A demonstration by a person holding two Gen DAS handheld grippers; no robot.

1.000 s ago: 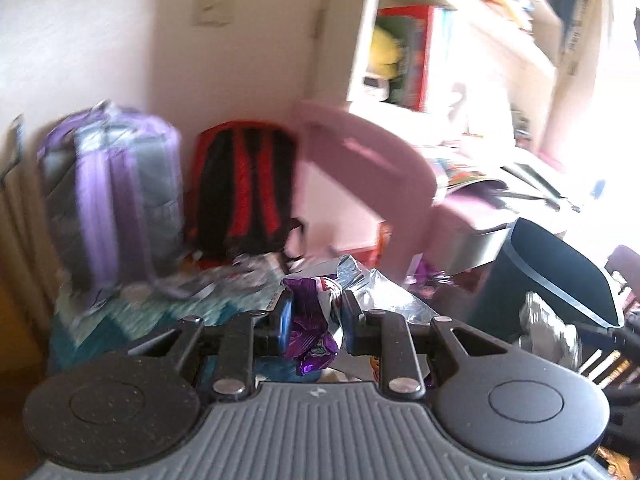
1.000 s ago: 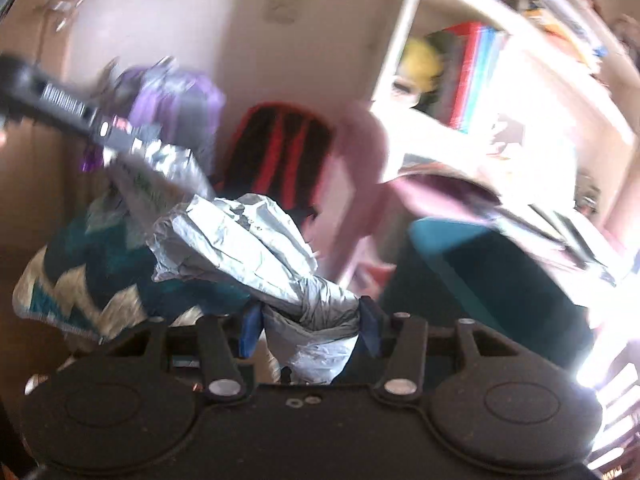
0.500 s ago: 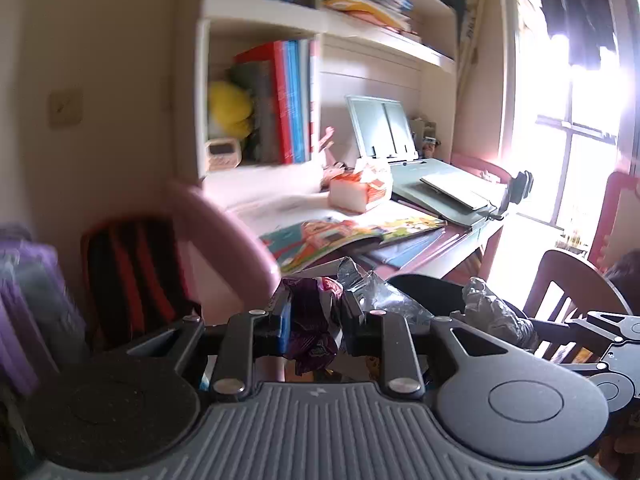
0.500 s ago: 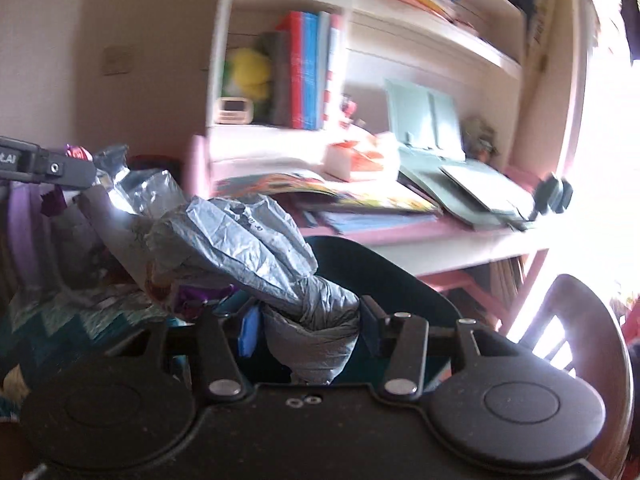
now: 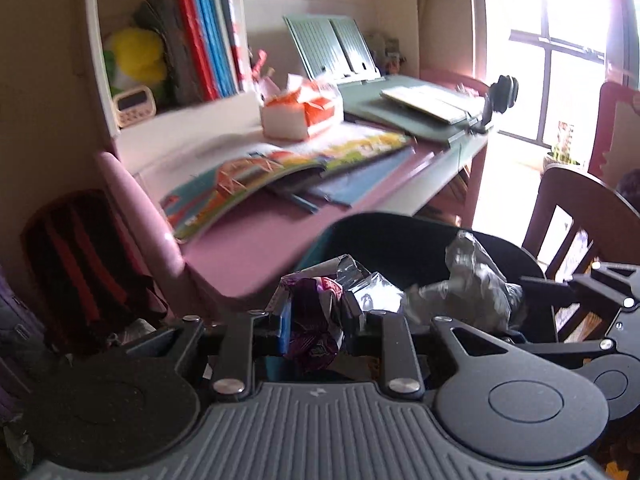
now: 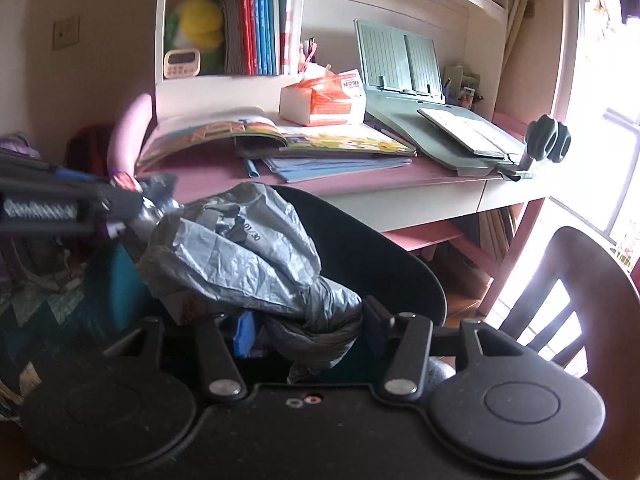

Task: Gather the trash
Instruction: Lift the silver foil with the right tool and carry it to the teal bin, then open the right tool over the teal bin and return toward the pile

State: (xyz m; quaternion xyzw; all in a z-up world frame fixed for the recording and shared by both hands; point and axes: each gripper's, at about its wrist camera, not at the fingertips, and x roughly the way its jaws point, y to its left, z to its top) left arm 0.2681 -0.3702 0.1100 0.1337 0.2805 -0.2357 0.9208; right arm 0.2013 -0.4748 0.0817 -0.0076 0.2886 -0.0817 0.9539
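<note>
- The right tool (image 6: 308,330) has its jaws opening around a crumpled grey plastic bag (image 6: 240,264); the blue pad on the left side already stands clear of it, so the bag rests loosely against the other finger. It sits low centre in the right wrist view, over the dark bin (image 6: 384,248). Risk: the light bag could snag on that finger or drift past the rim onto the floor.
- The left tool (image 5: 312,320) pinches a purple snack wrapper (image 5: 312,320) with silver foil (image 5: 360,292) bunched beside it, low centre in the left wrist view, at the near edge of the bin (image 5: 400,236) (not clearly above its mouth). Letting go here could drop it outside.
- The 2 tools are near each other at the bin; a sideways swing could knock the bag away.
- The pink counter (image 5: 256,232) edge is just beside the bin.
</note>
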